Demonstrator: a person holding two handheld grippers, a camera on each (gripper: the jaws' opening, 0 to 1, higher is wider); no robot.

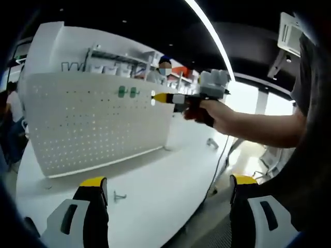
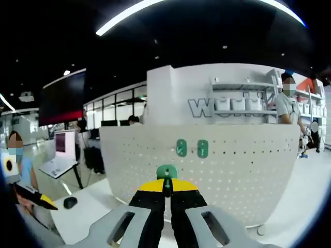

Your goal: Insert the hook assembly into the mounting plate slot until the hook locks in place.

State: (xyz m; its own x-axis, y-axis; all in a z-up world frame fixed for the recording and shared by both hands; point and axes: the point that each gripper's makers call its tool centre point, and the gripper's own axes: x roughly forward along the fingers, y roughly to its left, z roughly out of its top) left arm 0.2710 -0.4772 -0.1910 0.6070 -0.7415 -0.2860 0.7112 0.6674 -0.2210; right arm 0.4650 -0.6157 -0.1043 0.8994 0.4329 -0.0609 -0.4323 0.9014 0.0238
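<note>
A white perforated mounting plate stands upright on the white table. Two green hooks hang side by side in its upper part. In the right gripper view the plate faces me with the same two hooks. My right gripper is shut on a third green hook, held a short way in front of the plate, below the hung pair. Seen from the left gripper view, a hand holds that right gripper by the plate's upper right edge. My left gripper is open, low over the table, holding nothing.
A small metal hook lies on the table in front of the plate, and another small part lies near the far right edge. Shelving and people stand behind the plate. A dark small object rests on the table at left.
</note>
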